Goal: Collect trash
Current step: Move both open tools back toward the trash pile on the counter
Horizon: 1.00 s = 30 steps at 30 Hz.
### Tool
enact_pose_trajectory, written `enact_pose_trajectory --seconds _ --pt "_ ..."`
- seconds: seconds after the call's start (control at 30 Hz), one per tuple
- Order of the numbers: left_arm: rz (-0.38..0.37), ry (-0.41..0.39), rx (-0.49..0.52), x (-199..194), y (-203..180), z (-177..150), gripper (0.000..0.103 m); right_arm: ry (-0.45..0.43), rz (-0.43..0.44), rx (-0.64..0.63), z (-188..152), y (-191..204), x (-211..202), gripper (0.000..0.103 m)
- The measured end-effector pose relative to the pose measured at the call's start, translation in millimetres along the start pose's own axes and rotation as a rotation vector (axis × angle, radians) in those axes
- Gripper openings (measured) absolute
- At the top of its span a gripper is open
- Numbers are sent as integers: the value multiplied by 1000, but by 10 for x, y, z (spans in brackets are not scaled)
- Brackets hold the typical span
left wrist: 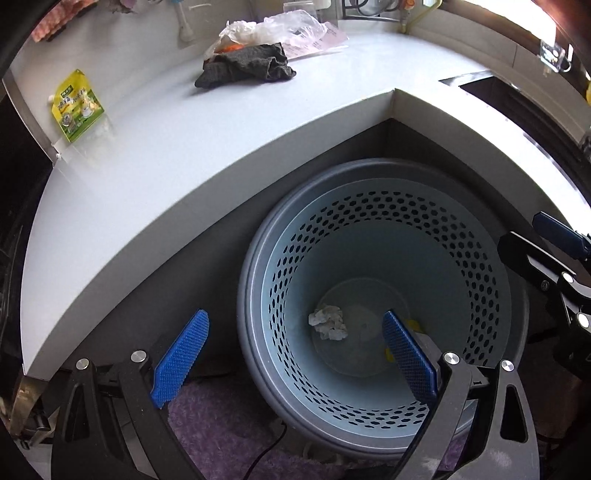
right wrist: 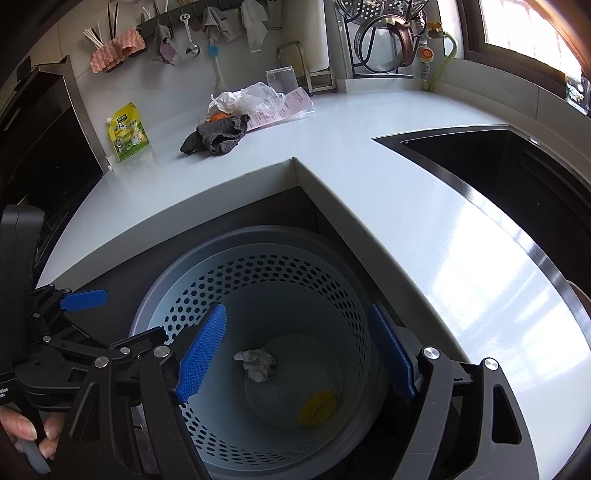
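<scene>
A light-blue perforated bin [left wrist: 476,266] [right wrist: 354,295] stands on the floor in the inner corner of the white counter [left wrist: 155,162] [right wrist: 369,122]. At its bottom lie a crumpled paper wad [left wrist: 328,322] [right wrist: 255,363] and a yellow scrap [right wrist: 317,408]. My left gripper [left wrist: 294,315] hangs open over the bin's left rim with nothing between its blue pads. My right gripper [right wrist: 297,308] is also open and empty, above the bin mouth. On the counter lie a yellow-green pouch [left wrist: 77,107] [right wrist: 129,133], a dark grey cloth [left wrist: 247,66] [right wrist: 218,136] and a clear plastic bag [left wrist: 273,26] [right wrist: 247,98].
A black sink [right wrist: 498,173] is set into the counter on the right. A pink printed sheet [right wrist: 291,105] lies beside the bag. Utensils and cloths hang on the back wall [right wrist: 188,33]. A purple mat [left wrist: 221,424] lies on the floor by the bin.
</scene>
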<state>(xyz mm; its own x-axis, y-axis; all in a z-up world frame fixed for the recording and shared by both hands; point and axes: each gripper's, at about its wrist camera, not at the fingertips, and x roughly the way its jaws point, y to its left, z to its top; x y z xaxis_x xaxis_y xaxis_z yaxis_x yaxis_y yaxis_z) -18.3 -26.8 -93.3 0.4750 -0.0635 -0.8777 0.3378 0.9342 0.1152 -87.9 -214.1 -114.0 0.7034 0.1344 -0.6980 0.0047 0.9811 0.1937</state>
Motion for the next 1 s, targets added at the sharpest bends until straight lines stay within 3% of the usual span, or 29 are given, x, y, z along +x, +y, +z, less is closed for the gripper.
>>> enact_pose_trajectory --seconds 0.2,0.47,0.77,1.0 --pt "-23 -60 -35 -132 69 62 93 -6 20 7 31 -4 -10 75" --pt "-5 -301 -109 -565 316 467 95 -67 33 -5 332 24 -110 76" --pt "77 -496 -186 -919 675 1080 96 -181 -8 -59 1106 4 -104 76" --pt "127 -604 -171 -1257 865 1641 97 -270 19 -117 2003 108 -254 76"
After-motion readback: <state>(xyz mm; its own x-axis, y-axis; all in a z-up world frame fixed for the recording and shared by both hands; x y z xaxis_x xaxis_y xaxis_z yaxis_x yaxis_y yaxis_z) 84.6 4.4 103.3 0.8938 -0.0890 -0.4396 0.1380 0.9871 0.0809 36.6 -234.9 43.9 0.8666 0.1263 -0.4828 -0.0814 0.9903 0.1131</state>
